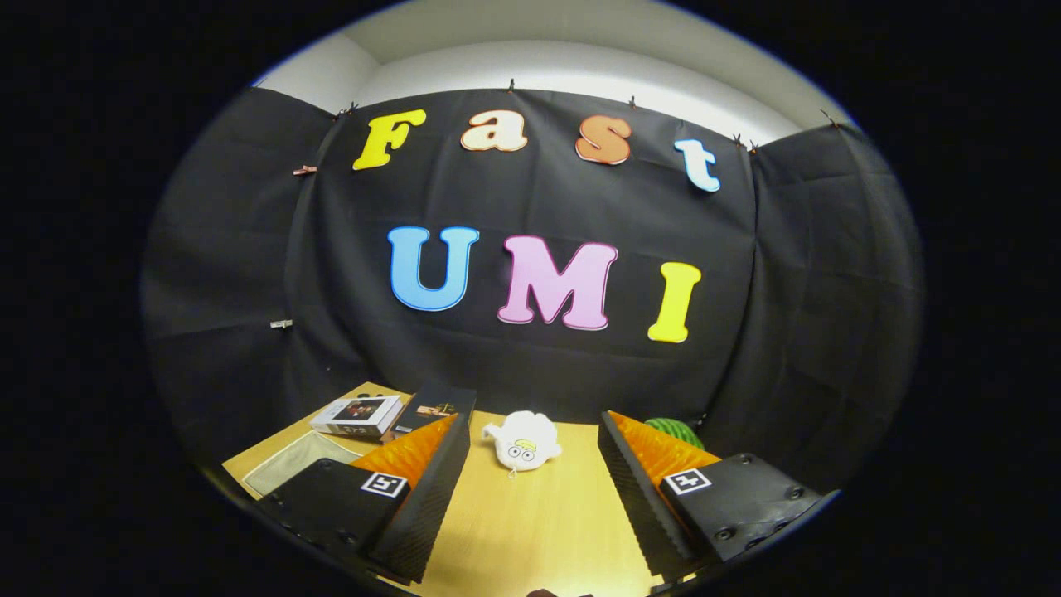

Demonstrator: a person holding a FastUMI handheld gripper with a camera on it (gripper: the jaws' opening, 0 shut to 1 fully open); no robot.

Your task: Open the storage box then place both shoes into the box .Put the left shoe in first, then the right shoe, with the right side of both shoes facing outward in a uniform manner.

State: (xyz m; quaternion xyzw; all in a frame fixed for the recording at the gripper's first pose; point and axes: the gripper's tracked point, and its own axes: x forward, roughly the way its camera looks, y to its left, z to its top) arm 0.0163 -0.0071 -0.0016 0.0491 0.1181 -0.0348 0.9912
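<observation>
- The tongs [530, 497] stand wide open over the tabletop [539, 531], with nothing between the two fingers but bare wood.
- Each finger [427, 497] is black and ribbed on its inner face, with an orange panel on top and a square black-and-white marker near its base.
- A white plush toy [524, 442] with a cartoon face lies on the tabletop beyond the fingertips, roughly midway between them and near the black cloth wall [530, 356].
- Beyond the left finger, two flat boxes [358, 415] lie side by side at the far corner of the tabletop: one white, one dark [435, 405], the two touching or nearly so.
- Closer in on that side, just beside the left finger, lies a pale flat item [286, 471]; I cannot tell what it is.
- Behind the right finger a green rounded thing [675, 431] peeks out, partly hidden by the orange panel.
- I cannot make out a storage box or shoes here.
</observation>
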